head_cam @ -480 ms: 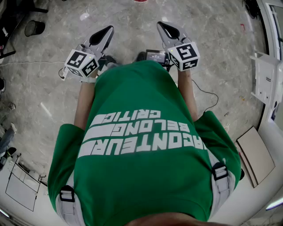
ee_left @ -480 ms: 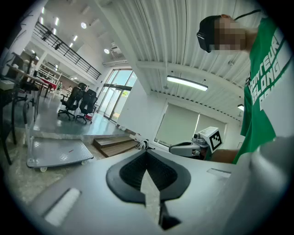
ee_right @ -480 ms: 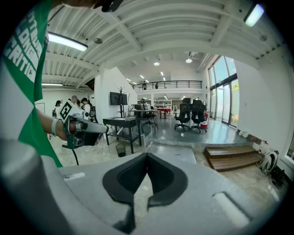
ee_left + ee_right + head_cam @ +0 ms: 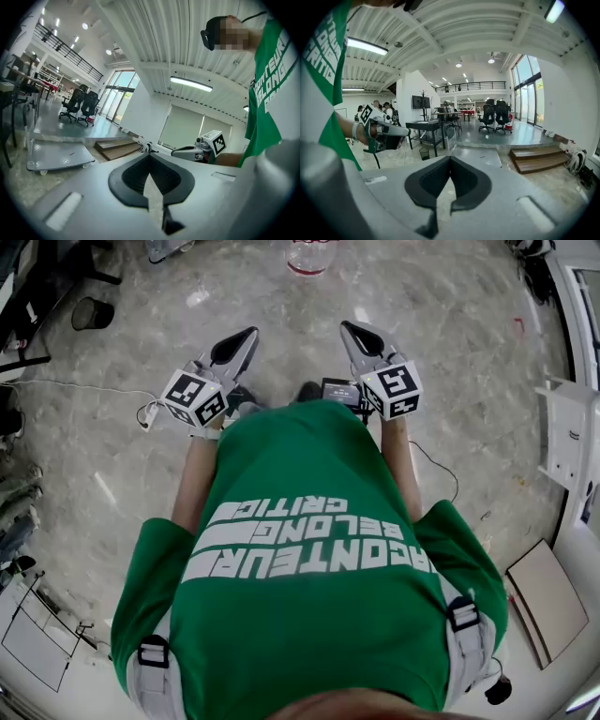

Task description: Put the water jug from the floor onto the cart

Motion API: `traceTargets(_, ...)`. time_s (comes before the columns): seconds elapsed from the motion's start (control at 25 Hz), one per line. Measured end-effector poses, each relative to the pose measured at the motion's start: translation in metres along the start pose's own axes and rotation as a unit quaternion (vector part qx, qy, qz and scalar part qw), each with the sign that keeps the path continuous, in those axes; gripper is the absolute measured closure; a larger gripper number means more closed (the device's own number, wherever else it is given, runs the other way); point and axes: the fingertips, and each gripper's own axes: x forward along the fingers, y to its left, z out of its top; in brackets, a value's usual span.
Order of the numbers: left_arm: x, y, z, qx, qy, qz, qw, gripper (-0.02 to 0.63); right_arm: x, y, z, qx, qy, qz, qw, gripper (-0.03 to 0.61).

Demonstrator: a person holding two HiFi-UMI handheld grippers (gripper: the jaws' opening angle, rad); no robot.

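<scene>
**Change.** Compared with half a second earlier, the floor pattern in the head view has slid toward 6 o'clock. The water jug point(image 4: 307, 258), previously only a sliver at the frame edge, now shows its base at 12 o'clock. The person is evidently advancing on it, so this is judged an approach phase with pickup not yet started.

**Grippers.** The left gripper point(image 4: 249, 334) and right gripper point(image 4: 350, 327) are both closed with nothing between the jaws. Each points forward at 11 and 1 o'clock.

**Task items.** The jug stands on the floor, well apart from both grippers. The cart point(image 4: 58, 157) sits at 9 o'clock in the left gripper view.

**Materials.**
- Jug — clear plastic, round, red band at the base.
- Floor point(image 4: 450, 343) — polished grey marbled stone.
- Grippers — smooth grey moulded shells with black ribbed pads point(image 4: 136, 176).
- Cart — flat grey platform on small castors.
</scene>
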Motion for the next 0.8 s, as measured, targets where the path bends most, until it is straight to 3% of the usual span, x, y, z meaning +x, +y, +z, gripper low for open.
traceTargets(0.8,0.055,-0.031,-0.022,-0.013,-0.006,0.071,0.9973,0.606,-0.003,-0.066,-0.032,0.006,0.012,0.08,0.997,0.586)
